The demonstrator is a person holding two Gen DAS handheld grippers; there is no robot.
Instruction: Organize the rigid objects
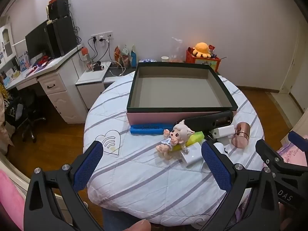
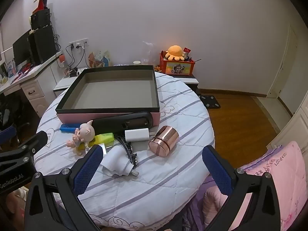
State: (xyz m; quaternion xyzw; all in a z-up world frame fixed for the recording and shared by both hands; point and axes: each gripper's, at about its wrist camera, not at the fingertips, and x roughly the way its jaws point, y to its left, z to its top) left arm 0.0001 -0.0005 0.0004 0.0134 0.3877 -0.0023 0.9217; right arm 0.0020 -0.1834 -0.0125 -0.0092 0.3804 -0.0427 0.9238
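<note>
One empty box (image 2: 113, 94) sits at the counter's (image 2: 173, 173) far edge; before it lie one doll (image 2: 84, 136), two highlighters, one copper tin (image 2: 163, 143), two chargers; left gripper (image 1: 152, 165) and right gripper (image 2: 152, 165) jaws wide, empty; "GenRobot.AI" legible.

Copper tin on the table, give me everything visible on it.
The tin is a short cylinder with a shiny rose-copper metallic finish and a grooved band near its lid end. It appears shut. It lies on its side on the striped quilt, flat end toward the camera, right of the white charger and in front of the box's right corner. Nothing visibly touches it but the quilt; both grippers are clear of it.
</note>
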